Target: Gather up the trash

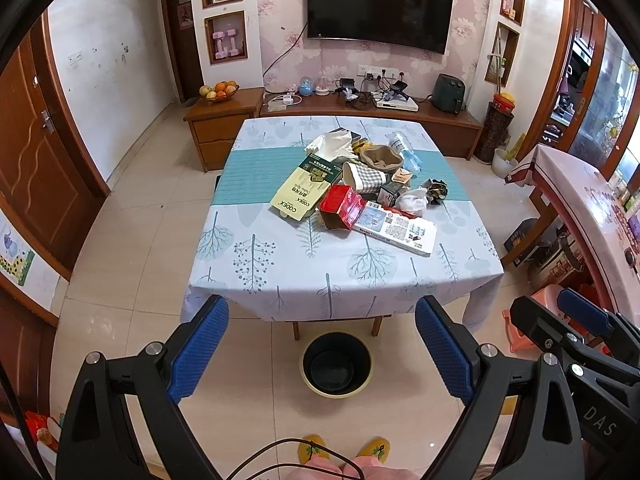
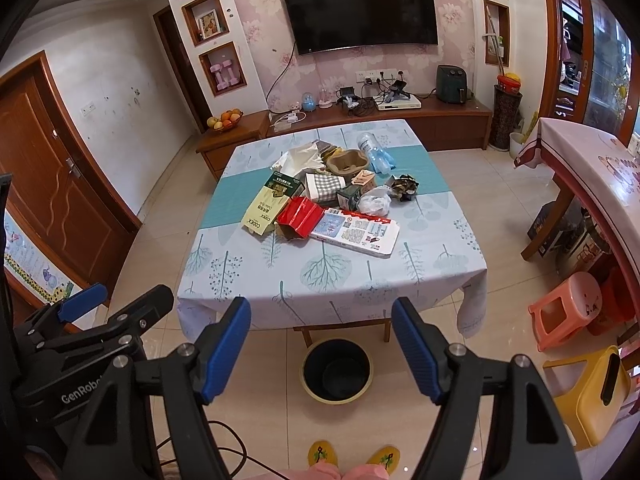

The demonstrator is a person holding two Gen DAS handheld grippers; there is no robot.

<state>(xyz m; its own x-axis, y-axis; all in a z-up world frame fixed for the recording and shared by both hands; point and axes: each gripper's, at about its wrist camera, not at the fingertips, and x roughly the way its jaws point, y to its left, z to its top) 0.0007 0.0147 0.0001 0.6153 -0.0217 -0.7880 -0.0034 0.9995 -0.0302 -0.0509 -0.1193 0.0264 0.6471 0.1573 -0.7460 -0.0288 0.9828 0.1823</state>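
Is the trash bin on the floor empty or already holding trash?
Empty, apparently: the trash bin stands upright in front of the table, and both views show only its dark bare bottom.

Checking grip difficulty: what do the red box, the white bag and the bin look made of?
Red box: glossy printed cardboard, brown inside at its open flap. White bag: thin crinkled plastic film, shiny, apparently. Bin: probably hard plastic, dark smooth inner wall with a pale rim.

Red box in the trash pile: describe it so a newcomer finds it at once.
Start at the table with the tree-print cloth. In the pile, the red box lies open at the near side, between the yellow CODEX carton and the long white carton. Nothing else there is glossy red.
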